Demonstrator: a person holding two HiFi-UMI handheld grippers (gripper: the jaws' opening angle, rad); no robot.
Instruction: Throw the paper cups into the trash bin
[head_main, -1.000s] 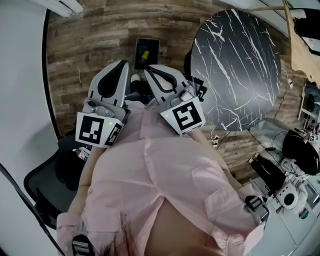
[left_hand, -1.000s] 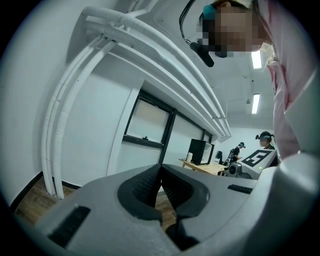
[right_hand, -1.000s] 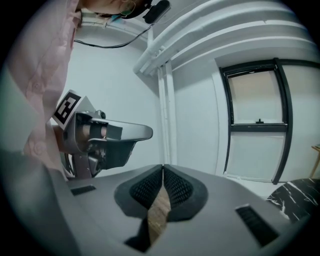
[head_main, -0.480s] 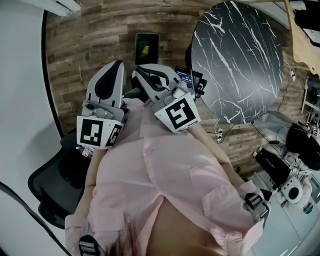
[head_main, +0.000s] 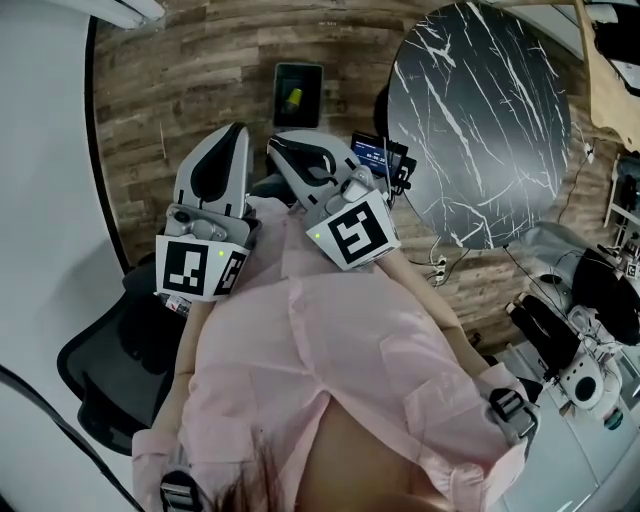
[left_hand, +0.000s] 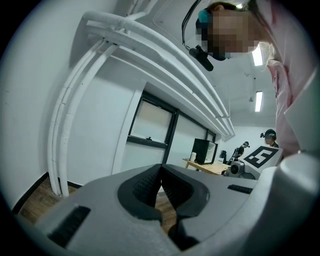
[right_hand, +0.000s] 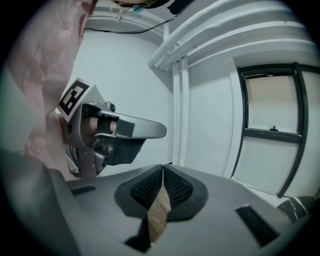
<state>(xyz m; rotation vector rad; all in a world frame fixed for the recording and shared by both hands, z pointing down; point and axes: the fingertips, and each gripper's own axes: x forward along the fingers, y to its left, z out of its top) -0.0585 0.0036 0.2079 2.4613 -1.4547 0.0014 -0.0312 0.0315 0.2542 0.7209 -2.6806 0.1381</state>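
Note:
A small dark rectangular trash bin (head_main: 298, 95) stands on the wooden floor ahead of me, with a yellow object (head_main: 294, 98) lying inside it. I see no paper cup outside the bin in any view. My left gripper (head_main: 235, 130) is held close to my chest, its jaws shut with nothing between them (left_hand: 160, 169). Beside it, my right gripper (head_main: 276, 142) is also shut and holds nothing (right_hand: 162, 169); only floor shows through the slot below its pads. Each gripper sees the other: the left gripper (right_hand: 117, 131) and the right gripper's marker cube (left_hand: 262, 157).
A round black marble table (head_main: 478, 120) fills the upper right. A small device with a lit screen (head_main: 378, 154) sits by its foot. A black office chair (head_main: 115, 365) is at my lower left, and a bench with gear (head_main: 575, 350) at the right. A white wall (head_main: 45, 150) runs along the left.
My right gripper has swung a little to the left, away from the bin, uncovering the device by the table. The left gripper has barely moved.

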